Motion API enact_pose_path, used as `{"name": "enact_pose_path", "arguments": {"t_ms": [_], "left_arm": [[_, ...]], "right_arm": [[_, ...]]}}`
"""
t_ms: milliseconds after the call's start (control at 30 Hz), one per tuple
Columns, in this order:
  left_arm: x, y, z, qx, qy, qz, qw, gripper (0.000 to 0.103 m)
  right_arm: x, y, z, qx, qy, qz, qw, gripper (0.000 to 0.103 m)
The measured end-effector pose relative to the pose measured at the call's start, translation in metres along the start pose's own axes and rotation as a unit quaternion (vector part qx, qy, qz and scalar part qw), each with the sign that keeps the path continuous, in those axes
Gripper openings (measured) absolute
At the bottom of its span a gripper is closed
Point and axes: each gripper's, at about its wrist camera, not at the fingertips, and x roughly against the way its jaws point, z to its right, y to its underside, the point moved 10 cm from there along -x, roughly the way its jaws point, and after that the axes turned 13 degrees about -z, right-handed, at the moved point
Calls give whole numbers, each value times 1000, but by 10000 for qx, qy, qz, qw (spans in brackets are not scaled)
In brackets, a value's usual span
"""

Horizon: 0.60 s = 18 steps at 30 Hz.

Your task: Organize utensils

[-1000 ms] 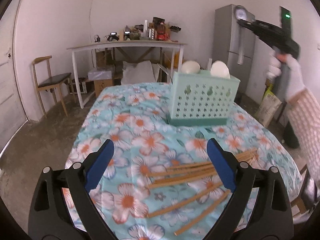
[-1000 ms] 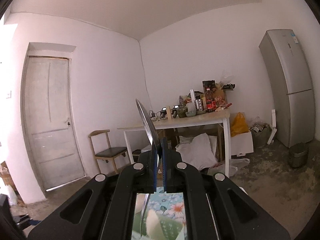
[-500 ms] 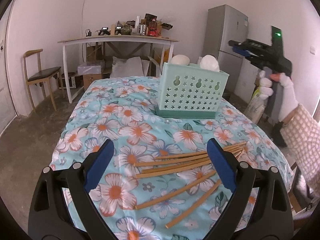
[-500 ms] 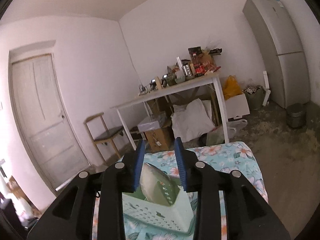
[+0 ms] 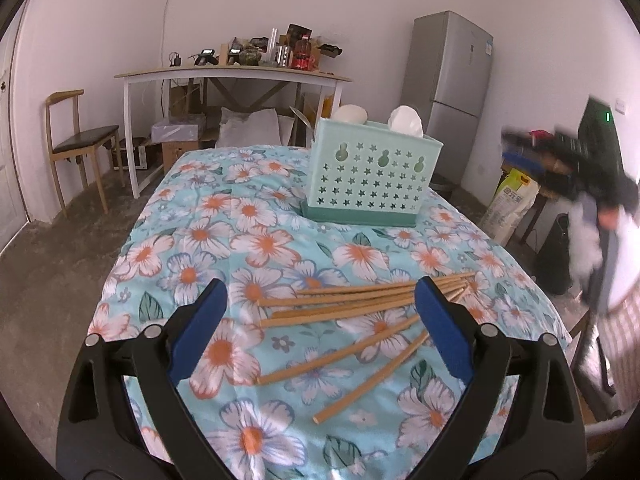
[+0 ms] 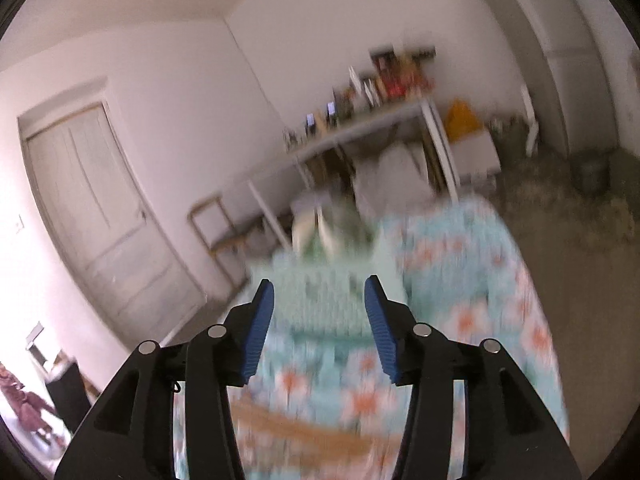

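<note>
Left gripper (image 5: 320,320): jaws wide apart, holding nothing, poised above a loose fan of wooden chopsticks (image 5: 360,320) lying on the floral tablecloth (image 5: 224,220). Right gripper (image 6: 318,316): jaws have just been opening, now parted about halfway with nothing between them; view blurred. The mint perforated utensil caddy (image 5: 372,172) stands upright beyond the chopsticks, ahead of both grippers, with white spoon ends (image 5: 406,120) protruding.
</note>
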Motion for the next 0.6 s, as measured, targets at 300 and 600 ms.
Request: {"name": "enact_pose_path", "arguments": {"t_ms": [300,600], "left_arm": [[-15,34,15,-44,58,-470,9989,93],[-32,61,33,-77,231,-889,9957,93]], "right_arm": [[-53,143,-8,-1002,-706,-1758,9768,47],[-82,154,-11,-1947,-1176,-1927,9545,42]]}}
